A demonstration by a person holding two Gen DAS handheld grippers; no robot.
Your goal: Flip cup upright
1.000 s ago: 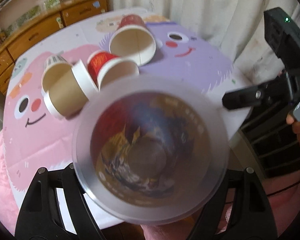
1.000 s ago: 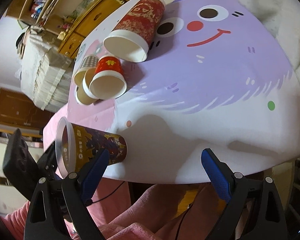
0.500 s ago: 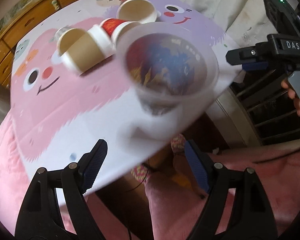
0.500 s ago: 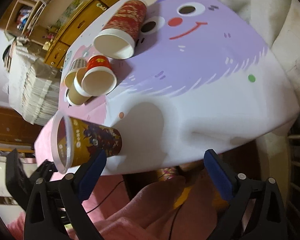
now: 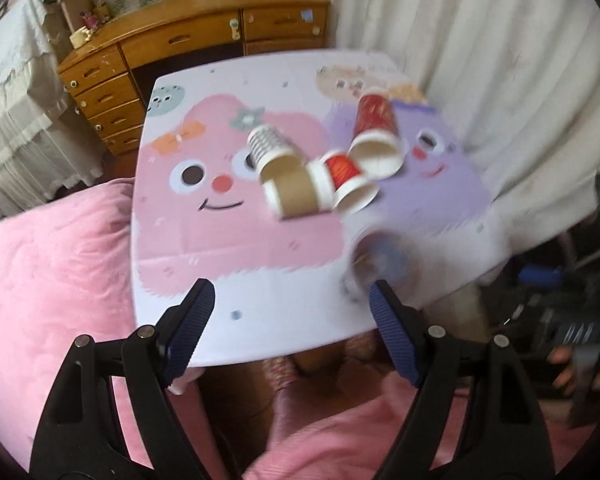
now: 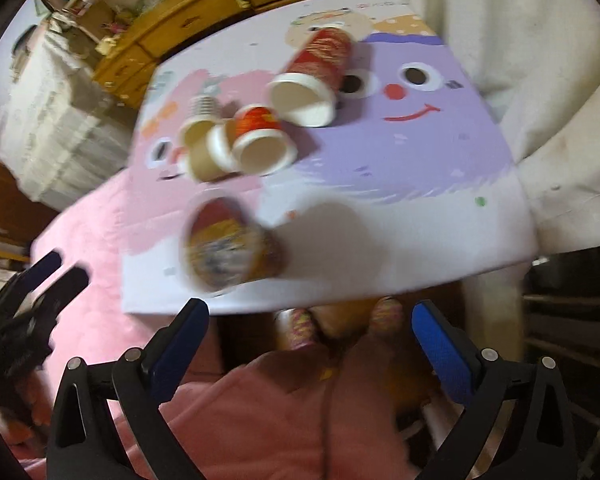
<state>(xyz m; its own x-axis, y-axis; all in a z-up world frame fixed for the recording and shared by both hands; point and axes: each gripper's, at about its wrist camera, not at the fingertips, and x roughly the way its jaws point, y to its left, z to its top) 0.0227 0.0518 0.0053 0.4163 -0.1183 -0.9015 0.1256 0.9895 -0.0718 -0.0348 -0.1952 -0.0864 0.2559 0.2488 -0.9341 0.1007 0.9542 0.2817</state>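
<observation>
Both hand-held grippers hang released; the printed cup (image 6: 230, 242), blurred, seems tipped near the counter (image 6: 440, 216) edge. Next: grasp its wall, stand it.

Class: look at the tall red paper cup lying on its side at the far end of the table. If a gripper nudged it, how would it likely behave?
The tall red cup lies on its side, so it would probably roll, curving because it tapers. It looks empty and thin-walled, so likely light and easily crushed.
</observation>
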